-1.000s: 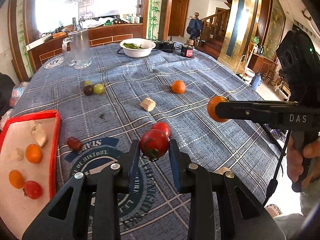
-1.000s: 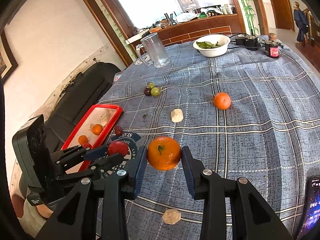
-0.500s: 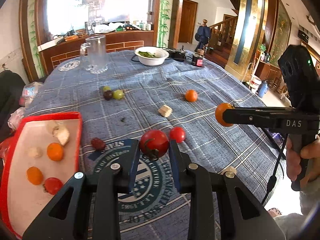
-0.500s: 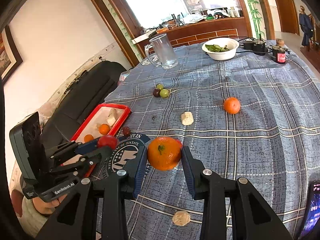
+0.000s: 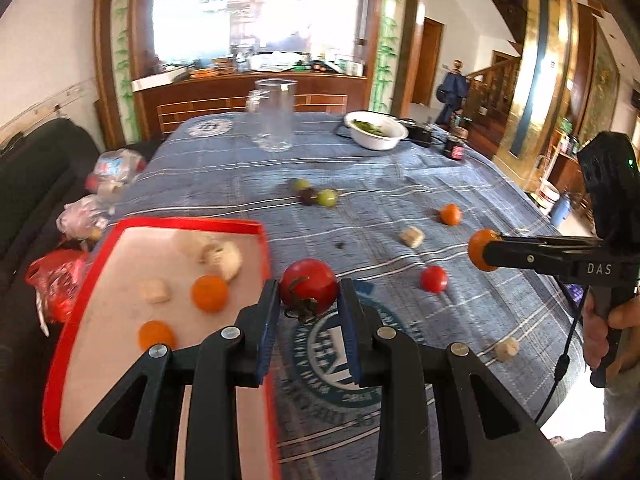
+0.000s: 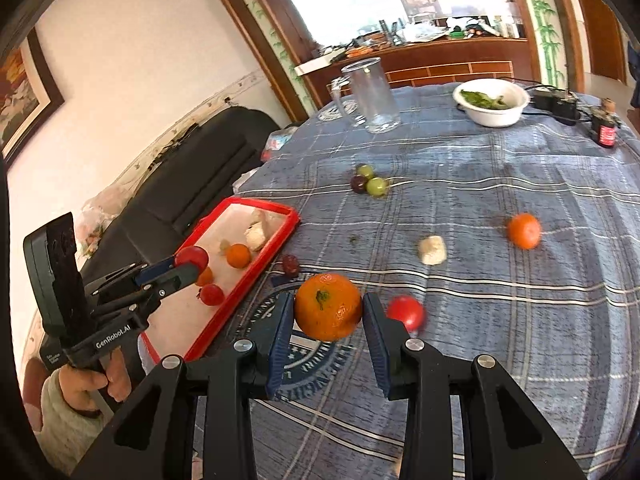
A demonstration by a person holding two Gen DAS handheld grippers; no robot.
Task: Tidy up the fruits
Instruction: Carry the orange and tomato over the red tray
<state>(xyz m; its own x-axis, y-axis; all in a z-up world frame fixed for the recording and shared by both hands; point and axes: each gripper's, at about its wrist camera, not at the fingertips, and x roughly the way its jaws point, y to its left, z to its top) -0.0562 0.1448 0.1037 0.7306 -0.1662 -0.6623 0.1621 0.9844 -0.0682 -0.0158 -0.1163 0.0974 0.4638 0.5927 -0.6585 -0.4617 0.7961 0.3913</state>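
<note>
My left gripper [image 5: 308, 294] is shut on a red tomato [image 5: 308, 286] and holds it in the air at the right rim of the red tray [image 5: 192, 224]. The tray holds two oranges, a tomato and pale chunks. My right gripper [image 6: 327, 310] is shut on an orange [image 6: 327, 306] above the blue tablecloth [image 6: 500, 300], right of the tray [image 6: 240, 280]. It also shows in the left wrist view [image 5: 482, 250]. The left gripper shows in the right wrist view [image 6: 192, 258] over the tray.
Loose on the cloth lie a small tomato [image 5: 434, 279], an orange [image 5: 451, 214], grapes [image 5: 316, 196], a dark plum [image 6: 291, 264] and pale chunks [image 5: 412, 236]. A glass jug [image 5: 274, 118], white bowl [image 5: 376, 130] and jar [image 5: 454, 146] stand at the back. A sofa [image 5: 36, 184] lies left.
My left gripper has swung left with the tomato, from over the cloth's emblem to the tray's rim. My right gripper has moved left toward the tray with the orange.
</note>
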